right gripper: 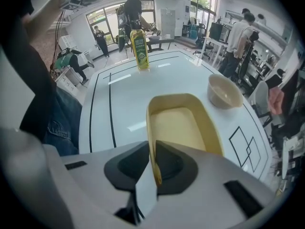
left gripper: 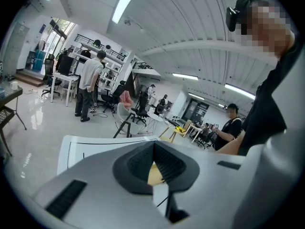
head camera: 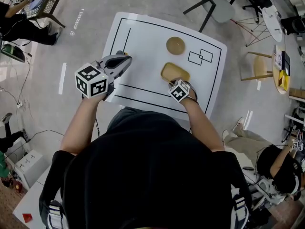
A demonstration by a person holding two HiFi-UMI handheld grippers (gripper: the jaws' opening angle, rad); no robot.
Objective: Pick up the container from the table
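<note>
Container (right gripper: 183, 128): yellow, near bowl (right gripper: 225, 92) | right gripper (right gripper: 153, 151): fingers squeezed its near wall | left gripper (left gripper: 155, 147): fingers were pressed together, holding nothing

Your right tongs (right gripper: 153, 173) pinch near rim of yellow container (right gripper: 178, 128), centre frame, on white bench (right gripper: 124, 99). Beige bowl (right gripper: 225, 92) upper right, apart from it. Oil bottle (right gripper: 139, 49) upright, upper centre. Overlapping squares (right gripper: 243, 142) drawn at right.

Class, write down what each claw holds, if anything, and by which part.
Right claw: the yellow container, by its near rim. Left claw: shut, holding nothing.
</note>
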